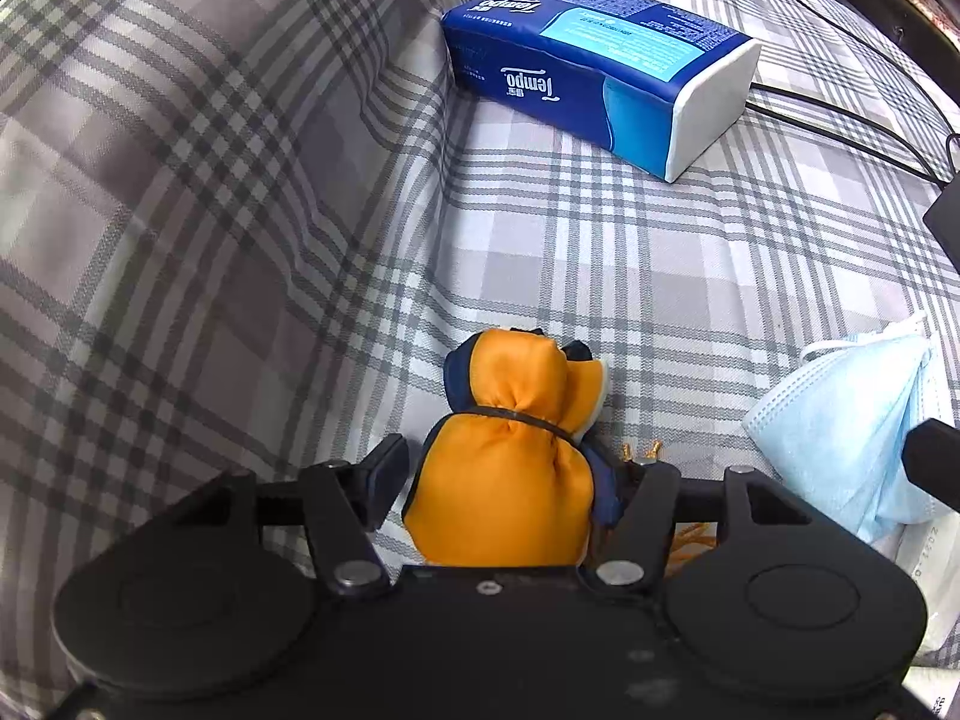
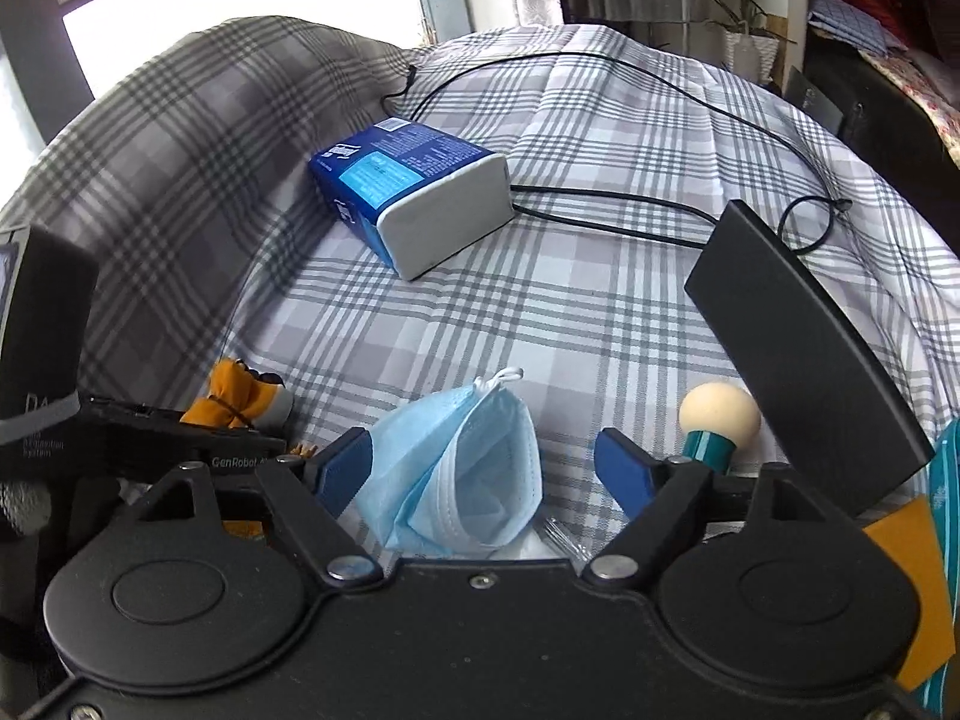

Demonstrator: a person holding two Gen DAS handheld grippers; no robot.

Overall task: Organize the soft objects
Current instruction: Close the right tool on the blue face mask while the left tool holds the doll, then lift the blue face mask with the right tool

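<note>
Left gripper [image 1: 516, 468] pinches orange pouch [image 1: 510, 480], right gripper [image 2: 480, 468] spread around mask [image 2: 462, 474]; tissue pack [image 1: 600, 66] reads "Tempo".

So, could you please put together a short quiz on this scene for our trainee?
1. True or false: the right gripper is clamped shut on the blue face mask.
2. What sits between the fingers of the left gripper? A) a rolled sock B) an orange stuffed toy C) a folded towel
3. Which brand name is printed on the blue tissue pack?
Key: 1 false, its jaws stand wide open; 2 B; 3 Tempo.
</note>
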